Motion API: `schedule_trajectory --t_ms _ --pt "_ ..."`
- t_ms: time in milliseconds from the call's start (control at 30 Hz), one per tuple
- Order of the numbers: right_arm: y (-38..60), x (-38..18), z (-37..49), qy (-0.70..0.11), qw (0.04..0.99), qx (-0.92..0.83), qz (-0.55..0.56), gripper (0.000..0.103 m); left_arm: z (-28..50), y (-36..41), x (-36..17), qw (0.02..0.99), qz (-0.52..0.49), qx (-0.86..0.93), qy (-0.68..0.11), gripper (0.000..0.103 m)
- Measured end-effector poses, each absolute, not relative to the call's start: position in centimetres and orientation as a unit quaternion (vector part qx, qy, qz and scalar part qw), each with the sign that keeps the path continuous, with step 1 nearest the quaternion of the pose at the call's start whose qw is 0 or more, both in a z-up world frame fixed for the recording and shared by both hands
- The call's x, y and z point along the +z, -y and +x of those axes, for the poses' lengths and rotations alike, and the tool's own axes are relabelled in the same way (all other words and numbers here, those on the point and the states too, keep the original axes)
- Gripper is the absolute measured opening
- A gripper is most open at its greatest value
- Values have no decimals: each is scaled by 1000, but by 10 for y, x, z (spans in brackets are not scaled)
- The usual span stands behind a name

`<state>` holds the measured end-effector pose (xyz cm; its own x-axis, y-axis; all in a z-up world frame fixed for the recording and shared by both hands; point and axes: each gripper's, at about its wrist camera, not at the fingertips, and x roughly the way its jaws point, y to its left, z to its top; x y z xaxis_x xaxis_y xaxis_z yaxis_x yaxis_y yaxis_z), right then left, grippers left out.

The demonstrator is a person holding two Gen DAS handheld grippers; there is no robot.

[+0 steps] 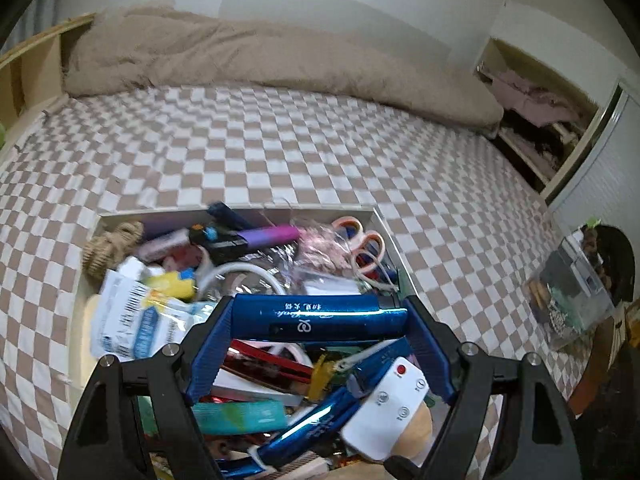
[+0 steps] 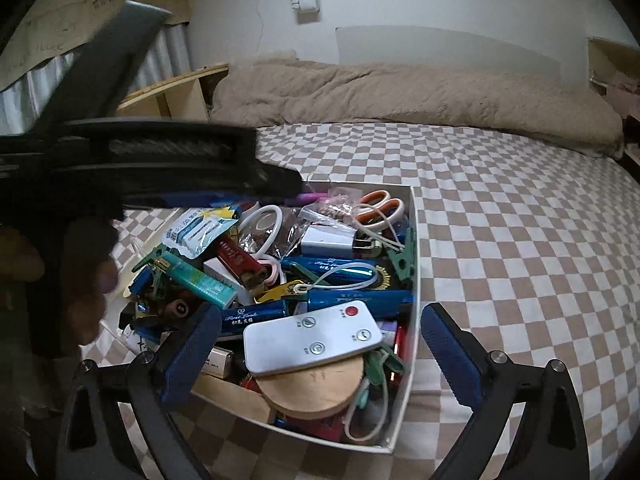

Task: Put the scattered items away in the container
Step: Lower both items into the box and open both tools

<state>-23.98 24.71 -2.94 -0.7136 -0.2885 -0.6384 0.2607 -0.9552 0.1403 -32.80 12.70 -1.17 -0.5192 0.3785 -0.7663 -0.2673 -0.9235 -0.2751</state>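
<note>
Left gripper (image 1: 320,320) clamping a blue tube (image 1: 320,316) crosswise above the crammed white container (image 2: 414,240) sitting on the checkered bed (image 2: 520,220), right gripper (image 2: 320,344) hanging wide and empty over the white remote (image 2: 312,336).

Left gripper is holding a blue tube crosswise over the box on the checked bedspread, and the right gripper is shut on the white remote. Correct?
Not quite. The right gripper is open and holds nothing: in the right wrist view its jaws stand wide apart, and the white remote lies loose on the pile in the box. The rest holds: the left gripper grips the blue tube crosswise over the box.
</note>
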Motion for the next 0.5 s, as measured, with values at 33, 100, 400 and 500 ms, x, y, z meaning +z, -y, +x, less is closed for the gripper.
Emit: schedule_trajectory --t_ms 33,100,400,500 --pt "-249 -28 -239 23 148 -926 347 100 -329 -130 -13 188 -460 865 62 83" --pt "-252 -27 -238 28 148 -926 345 100 -331 -136 -16 190 -469 861 59 83" --pt "-266 -26 -239 48 144 -927 344 100 -345 -160 -37 192 -516 832 67 83" --pt "-272 -29 -242 58 137 -925 350 100 -349 -163 -43 186 -529 825 67 83"
